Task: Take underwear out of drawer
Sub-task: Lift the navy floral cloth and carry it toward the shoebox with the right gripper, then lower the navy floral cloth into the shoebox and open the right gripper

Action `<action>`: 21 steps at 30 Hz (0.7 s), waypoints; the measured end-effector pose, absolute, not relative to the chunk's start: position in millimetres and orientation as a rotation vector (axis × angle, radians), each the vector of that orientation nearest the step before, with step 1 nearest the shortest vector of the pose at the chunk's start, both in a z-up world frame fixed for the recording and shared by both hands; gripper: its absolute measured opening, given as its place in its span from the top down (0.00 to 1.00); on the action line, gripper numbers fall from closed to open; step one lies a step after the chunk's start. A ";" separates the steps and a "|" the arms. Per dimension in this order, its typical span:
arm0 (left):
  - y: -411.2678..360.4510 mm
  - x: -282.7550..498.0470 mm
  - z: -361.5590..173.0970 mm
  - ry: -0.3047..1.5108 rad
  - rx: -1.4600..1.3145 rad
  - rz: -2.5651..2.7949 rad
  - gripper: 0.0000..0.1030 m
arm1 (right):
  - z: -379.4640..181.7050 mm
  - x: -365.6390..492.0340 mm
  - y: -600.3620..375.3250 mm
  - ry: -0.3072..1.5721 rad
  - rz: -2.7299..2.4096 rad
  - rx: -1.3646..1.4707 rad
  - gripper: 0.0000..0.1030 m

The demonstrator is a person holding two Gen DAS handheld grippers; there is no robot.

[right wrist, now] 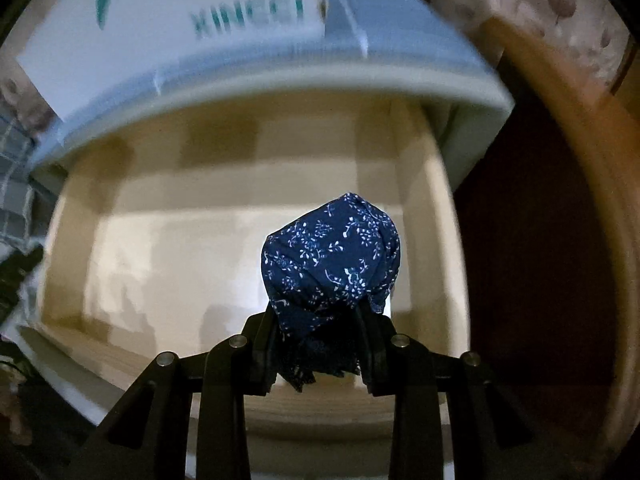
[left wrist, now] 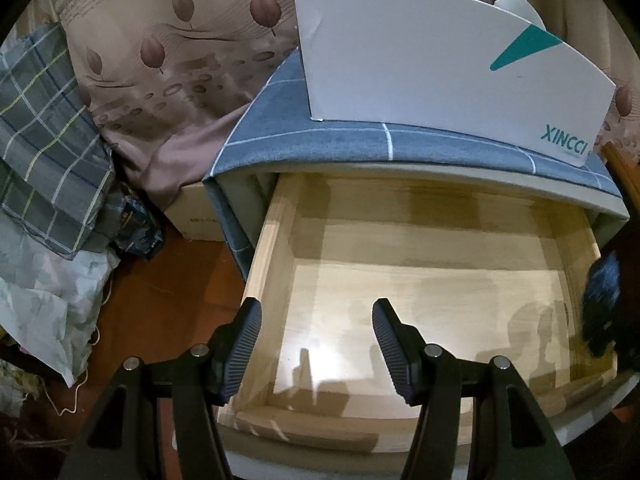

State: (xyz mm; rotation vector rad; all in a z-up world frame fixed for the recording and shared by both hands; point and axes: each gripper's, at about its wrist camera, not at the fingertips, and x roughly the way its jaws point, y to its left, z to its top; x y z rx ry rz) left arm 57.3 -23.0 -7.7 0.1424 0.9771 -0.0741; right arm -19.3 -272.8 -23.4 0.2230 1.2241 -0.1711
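Gripping the bunched blue underwear [right wrist: 331,258] mid-frame above the drawer [right wrist: 248,240], the right gripper [right wrist: 320,320] is clenched on it; left gripper [left wrist: 317,344] hangs released. Loose trailing fabric could snag the drawer rim, honestly.

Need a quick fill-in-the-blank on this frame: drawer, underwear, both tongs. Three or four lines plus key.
1. The right tongs are shut on the dark blue ____-print cloth underwear.
2. The left tongs stand ____, holding nothing.
3. The pale wooden drawer is pulled ____.
4. The white cardboard box with teal lettering sits on the ____ checked cloth over the cabinet.

Missing words: floral; open; out; blue
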 end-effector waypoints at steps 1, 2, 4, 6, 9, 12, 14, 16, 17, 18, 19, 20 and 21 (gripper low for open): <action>-22.8 57.7 -7.9 0.977 0.142 -0.077 0.43 | -11.7 -19.3 -274.0 1.193 -0.169 0.227 0.72; -22.6 57.7 -8.1 0.978 0.140 -0.081 0.43 | 0.5 -17.2 -272.8 1.167 -0.171 0.222 0.72; -21.8 57.9 -7.8 0.977 0.139 -0.081 0.43 | 18.6 -13.6 -272.9 1.124 -0.169 0.217 0.72; -21.3 57.7 -7.9 0.974 0.139 -0.083 0.43 | 43.5 -11.4 -273.7 1.075 -0.163 0.210 0.72; -19.2 59.7 -9.1 0.984 0.125 -0.094 0.43 | 73.5 1.8 -270.9 1.023 -0.150 0.194 0.72; -17.2 60.5 -8.4 0.984 0.111 -0.094 0.43 | 98.3 15.6 -264.7 0.982 -0.132 0.175 0.72; -16.3 60.9 -8.1 0.986 0.102 -0.098 0.43 | 116.5 24.2 -263.7 0.961 -0.121 0.161 0.72; -15.4 61.2 -8.1 0.988 0.095 -0.097 0.43 | 136.9 37.0 -264.9 0.936 -0.113 0.156 0.72; -14.6 61.3 -8.1 0.989 0.088 -0.100 0.43 | 143.2 40.8 -265.2 0.926 -0.108 0.164 0.72; -13.6 61.3 -8.1 0.991 0.082 -0.100 0.43 | 149.5 45.5 -266.1 0.916 -0.104 0.170 0.72; -12.9 61.5 -8.1 0.992 0.079 -0.097 0.43 | 158.0 52.2 -266.6 0.905 -0.101 0.169 0.72; -12.4 60.9 -7.4 0.991 0.076 -0.097 0.43 | 165.7 58.3 -265.7 0.894 -0.102 0.159 0.72; -12.0 61.0 -7.4 0.991 0.073 -0.098 0.43 | 170.4 62.8 -265.0 0.886 -0.102 0.151 0.72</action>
